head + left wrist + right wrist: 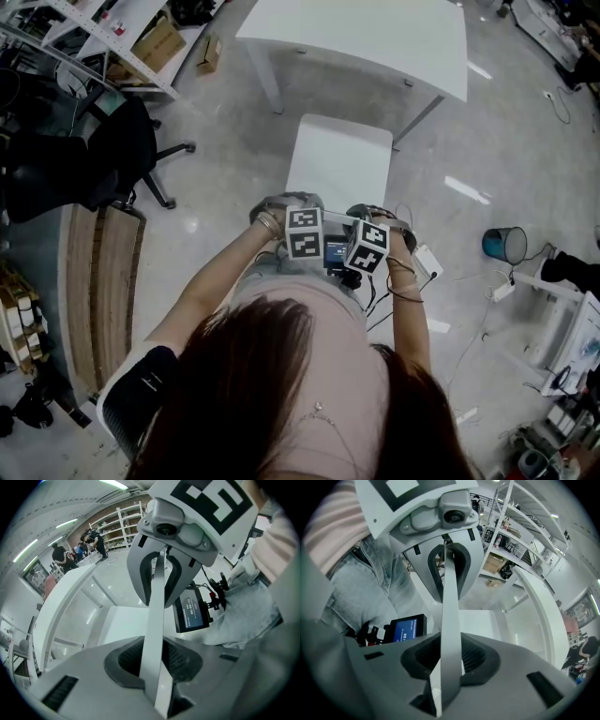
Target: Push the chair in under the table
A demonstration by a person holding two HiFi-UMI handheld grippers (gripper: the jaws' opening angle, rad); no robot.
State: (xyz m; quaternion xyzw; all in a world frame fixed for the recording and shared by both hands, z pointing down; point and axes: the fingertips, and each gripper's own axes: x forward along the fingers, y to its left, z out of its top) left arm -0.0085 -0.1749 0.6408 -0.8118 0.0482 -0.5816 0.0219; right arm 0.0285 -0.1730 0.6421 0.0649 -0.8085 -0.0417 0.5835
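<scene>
The white chair (339,164) stands with its seat toward the white table (375,37), the front edge close to the table's near side but not under it, so I judge the push as in hand and mostly ahead of me. I stand behind it with both tongs pointing steeply down on the top of its backrest (154,634). My left gripper (302,234) pinches that thin white edge between its dark pads, and my right gripper (367,246) grips the same edge (450,634) just beside it, so neither is spread empty. The next move, as I read it, calls for an even, level shove from both hands, keeping the seat lined up between the two near table legs so it slides in straight and does not swing onto one of them. Farther out, a blue bin (504,246) stands on the floor well to my right; I cannot tell what is in it. A cardboard box (157,45) sits on the shelving at far left, its contents hidden, and a smaller box (208,53) lies on the floor near it.
</scene>
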